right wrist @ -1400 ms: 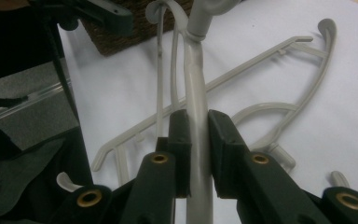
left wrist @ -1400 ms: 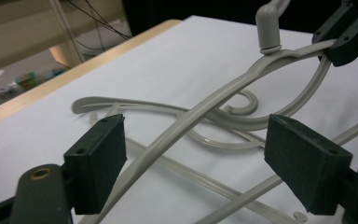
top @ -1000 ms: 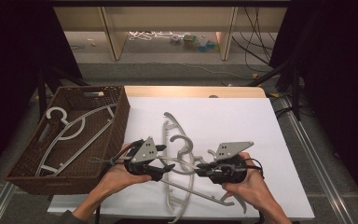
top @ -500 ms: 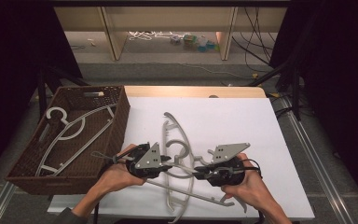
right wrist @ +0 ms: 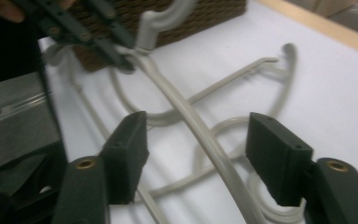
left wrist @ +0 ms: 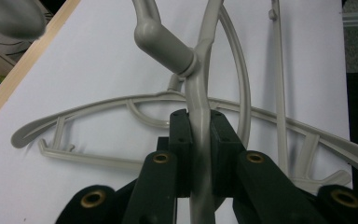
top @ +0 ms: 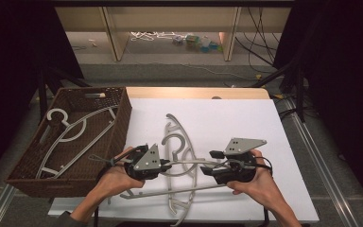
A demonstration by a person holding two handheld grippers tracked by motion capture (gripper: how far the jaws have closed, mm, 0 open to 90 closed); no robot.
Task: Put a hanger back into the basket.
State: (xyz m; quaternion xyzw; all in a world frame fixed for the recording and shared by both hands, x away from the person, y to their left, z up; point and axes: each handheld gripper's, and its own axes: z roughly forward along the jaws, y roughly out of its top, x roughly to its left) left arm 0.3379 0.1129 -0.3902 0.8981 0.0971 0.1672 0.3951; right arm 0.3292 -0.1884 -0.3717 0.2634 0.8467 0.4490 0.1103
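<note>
Hangers are our work here: pale grey plastic clothes hangers lie crossed on the white table (top: 246, 118), and we have one of them, the upper grey hanger (left wrist: 200, 100), pinched at its neck just below the hook by the left hand-held gripper (top: 166, 165), whose jaws are closed tight on the bar. Our right hand-held gripper (right wrist: 198, 161) stands wide open, its jaws straddling that same hanger's arm without touching it. The second grey hanger (top: 175, 142) lies underneath, running from twelve to six o'clock on the table, and a third rests in the dark brown woven basket (top: 118, 137) at nine o'clock.

Our worry is tangling: lifting by the neck alone could let the long arm swing and hook the hanger beneath, dragging it along. If the right jaws close off-centre, the round bar may roll out.

From above, our hands cover where the hangers cross, so we cannot tell whether they are interlocked. The right gripper view is blurred.
</note>
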